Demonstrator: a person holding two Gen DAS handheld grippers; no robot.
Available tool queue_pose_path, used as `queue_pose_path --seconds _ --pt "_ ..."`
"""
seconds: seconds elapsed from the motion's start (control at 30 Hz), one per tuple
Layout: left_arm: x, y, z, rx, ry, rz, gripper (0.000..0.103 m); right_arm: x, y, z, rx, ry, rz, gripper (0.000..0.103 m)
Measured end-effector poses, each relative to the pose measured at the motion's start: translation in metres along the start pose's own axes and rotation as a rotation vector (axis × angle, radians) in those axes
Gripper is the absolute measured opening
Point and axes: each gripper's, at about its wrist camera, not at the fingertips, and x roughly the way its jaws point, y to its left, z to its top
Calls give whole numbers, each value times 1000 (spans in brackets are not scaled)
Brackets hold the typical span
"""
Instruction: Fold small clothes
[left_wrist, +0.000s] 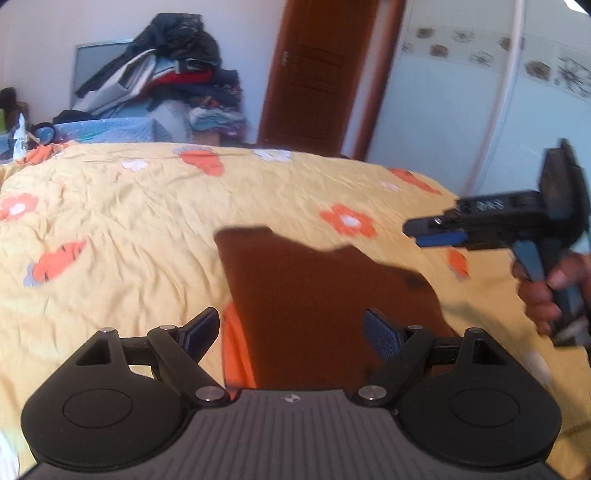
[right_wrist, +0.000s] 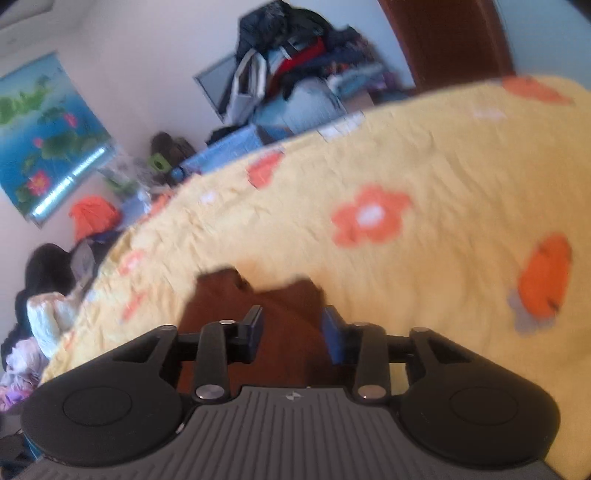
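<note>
A small brown garment lies flat on the yellow flowered bedspread. My left gripper hovers over its near end, jaws wide open and empty. My right gripper shows in the left wrist view at the right, held in a hand above the bed beyond the garment's right edge. In the right wrist view the right gripper is partly open and empty, with the brown garment below and between its fingers. Both views are motion-blurred.
A pile of clothes is stacked beyond the bed's far edge by a brown door. A wardrobe stands at the right. More clothes lie off the bed's left side under a lotus poster.
</note>
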Motion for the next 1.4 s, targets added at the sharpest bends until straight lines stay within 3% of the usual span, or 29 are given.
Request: queue_pose_path --seconds 0.1,0.2,0.27,0.33,0.37,0.47,0.57,0.6,0.67,0.7,0.73,0.8,0.87,0.93,1.03,1.07,1.1,1.17,1.27,1.37,1.4 --pt "34 -14 21 124 20 -19 86 35 23 16 -64 78 -1 48" --pt "76 -36 25 283 125 -44 86 82 34 14 -89 216 4 48" --pt "105 -41 22 314 209 -42 86 105 36 7 -126 271 -43 46" --pt "129 -32 28 218 236 -79 88 113 28 5 -112 251 -49 34" --pt "138 -31 32 201 241 -79 93 114 22 7 -83 245 -53 31" --pt "157 -52 38 327 264 -18 102 118 2 13 10 227 -28 24" --pt "144 -45 41 301 258 -1 101 113 -6 14 77 223 -20 23" --pt "130 -37 38 273 227 6 100 104 -4 13 81 215 -27 30" --pt "97 -12 28 162 172 -22 101 71 2 11 70 162 -33 60" --pt "80 4 21 87 158 -54 101 49 1 5 56 119 -16 83" --pt "67 18 14 18 155 -71 101 28 0 0 41 78 7 91" --pt "49 39 0 -88 168 -57 100 3 -8 -10 43 89 32 87" --pt "34 42 -11 -99 155 -52 100 -5 -18 -17 86 135 46 77" --pt "20 22 -20 5 136 -61 100 -3 -19 -22 98 184 76 64" --pt "22 -13 -26 197 138 -85 100 22 -14 -30 75 262 27 60" --pt "29 -24 -28 242 160 -92 100 33 -12 -33 57 284 3 52" --pt "35 -36 -31 278 175 -98 101 39 -9 -35 32 291 12 35" --pt "38 -47 -38 333 162 -78 101 43 -3 -29 -66 276 -11 22" --pt "41 -48 -37 302 160 -72 102 47 -17 -13 -100 247 -125 19" --pt "29 -29 -34 190 159 -79 101 35 -14 -15 -86 258 -83 20" --pt "25 -19 -34 139 164 -88 101 25 -9 -17 -80 245 -80 30"
